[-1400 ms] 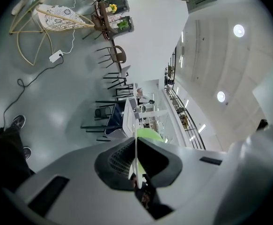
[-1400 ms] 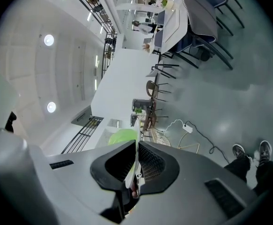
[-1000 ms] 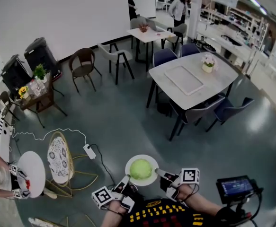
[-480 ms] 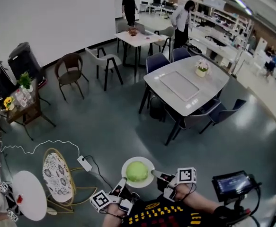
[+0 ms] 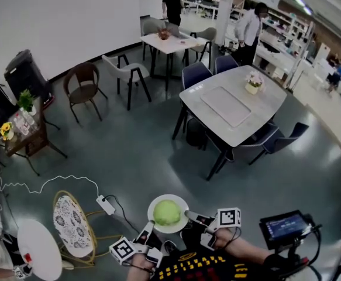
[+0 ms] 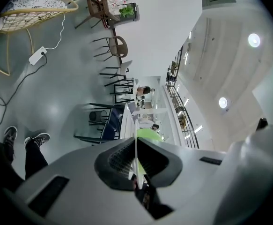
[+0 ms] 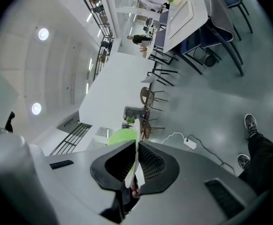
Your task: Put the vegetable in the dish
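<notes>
A person looks down at their own two hand-held grippers, which carry a round white dish (image 5: 182, 202) between them above a grey-green floor. A round, pale green leafy vegetable (image 5: 166, 212), like a small cabbage, sits in the middle of the dish.

The left gripper (image 5: 148, 227) pinches the dish's near-left rim. In the left gripper view its jaws (image 6: 136, 165) are pressed onto the thin white dish edge (image 6: 136, 142), with the green vegetable (image 6: 148, 135) showing just past them. The right gripper (image 5: 192, 216) pinches the opposite rim. In the right gripper view, that gripper (image 7: 135, 165) has its jaws closed on the dish edge (image 7: 136, 135) in the same way, and the vegetable (image 7: 122, 137) bulges beside it.

Over the last second the dish, vegetable and both grips have kept the same arrangement, while the room has slid past. A small round white side table (image 5: 38, 256) has dropped toward the lower left corner, and a white power strip (image 5: 106, 205) on the floor now lies nearer the dish. This suggests the person is walking or turning while carrying the load.

The vegetable already rests in the dish, so the placing seems done. What remains is probably to carry it level and set it down, perhaps on the large grey-topped dining table (image 5: 264, 107) ahead.
</notes>
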Available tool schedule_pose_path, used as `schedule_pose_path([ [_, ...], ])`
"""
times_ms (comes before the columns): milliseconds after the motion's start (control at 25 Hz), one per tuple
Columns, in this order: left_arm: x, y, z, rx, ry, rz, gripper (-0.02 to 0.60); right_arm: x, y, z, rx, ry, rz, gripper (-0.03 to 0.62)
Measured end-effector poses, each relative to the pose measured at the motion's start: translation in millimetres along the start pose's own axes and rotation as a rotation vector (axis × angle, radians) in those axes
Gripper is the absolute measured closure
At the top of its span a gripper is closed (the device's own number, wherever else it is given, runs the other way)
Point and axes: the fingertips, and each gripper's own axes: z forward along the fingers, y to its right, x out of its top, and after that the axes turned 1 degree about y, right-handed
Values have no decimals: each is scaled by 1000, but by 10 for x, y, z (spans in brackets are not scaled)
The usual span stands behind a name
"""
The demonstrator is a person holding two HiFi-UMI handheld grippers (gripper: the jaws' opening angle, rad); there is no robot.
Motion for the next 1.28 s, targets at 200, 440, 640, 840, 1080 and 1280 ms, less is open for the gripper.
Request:
schedule_pose_path([
  [200, 269, 55, 315, 35, 33, 28, 569, 344, -7, 285, 33, -15, 88, 576],
  [440, 506, 355, 986, -9, 45, 70, 569, 1084, -50, 485, 83, -8, 9, 576],
  [640, 577, 493, 1461, -11, 52, 61, 569, 1591, 7, 530, 82, -2, -9, 576],
  [840, 597, 508, 1877, -15, 52, 62, 569, 1974, 83, 585, 120, -5, 7, 576],
  [1080, 755, 546, 2242, -14, 21, 46, 569, 2298, 160, 717, 113, 17, 7, 576],
  [1280, 1029, 456, 2625, -14, -46, 45, 569, 2587, 232, 949, 105, 78, 36, 576],
])
